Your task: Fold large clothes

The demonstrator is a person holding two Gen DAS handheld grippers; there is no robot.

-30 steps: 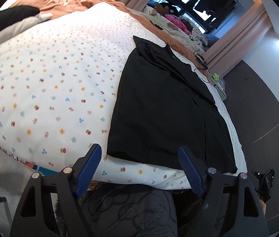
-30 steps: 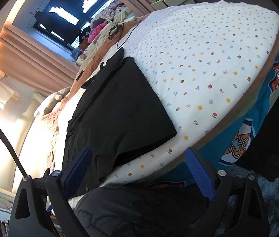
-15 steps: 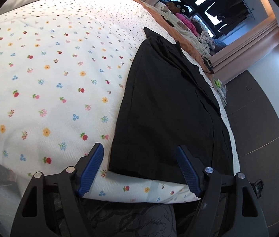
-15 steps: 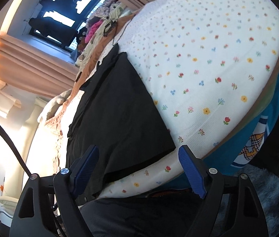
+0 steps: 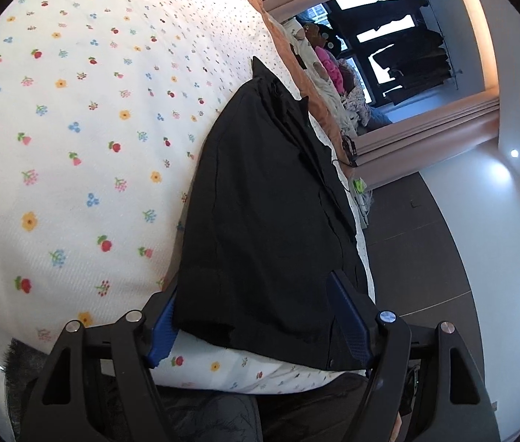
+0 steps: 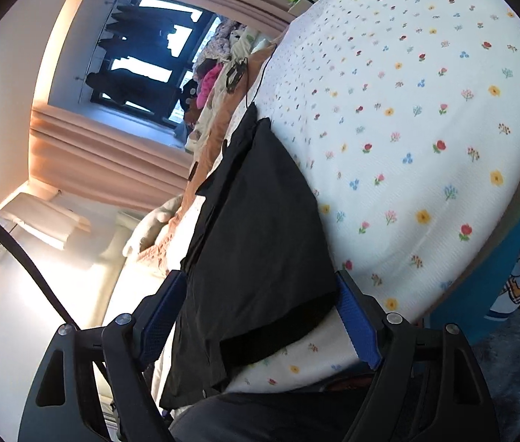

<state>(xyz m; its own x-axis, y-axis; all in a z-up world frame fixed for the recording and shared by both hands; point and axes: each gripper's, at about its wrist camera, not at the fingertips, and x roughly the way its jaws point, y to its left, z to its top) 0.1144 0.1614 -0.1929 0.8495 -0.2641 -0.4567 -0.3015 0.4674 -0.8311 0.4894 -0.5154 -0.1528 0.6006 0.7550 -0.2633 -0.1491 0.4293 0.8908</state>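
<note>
My black shirt (image 5: pixel 271 199) lies lengthwise from the bed's (image 5: pixel 75 118) near edge, collar far, flat, half-folded. Both my tongs, left (image 5: pixel 256 322) and right (image 6: pixel 260 316), gape, straddling its hem.

Left gripper (image 5: pixel 256 316), right gripper (image 6: pixel 256 316): jaws wide, angled down.

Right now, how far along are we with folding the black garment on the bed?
Done: the black garment lies as a long narrow strip on the floral bedspread, apparently already folded lengthwise. In hand: the left gripper and right gripper are open, each astride a near hem corner, not yet clamped; the right one's jaws have just been closing. Left: grip the hem and probably fold it toward the collar.
</note>
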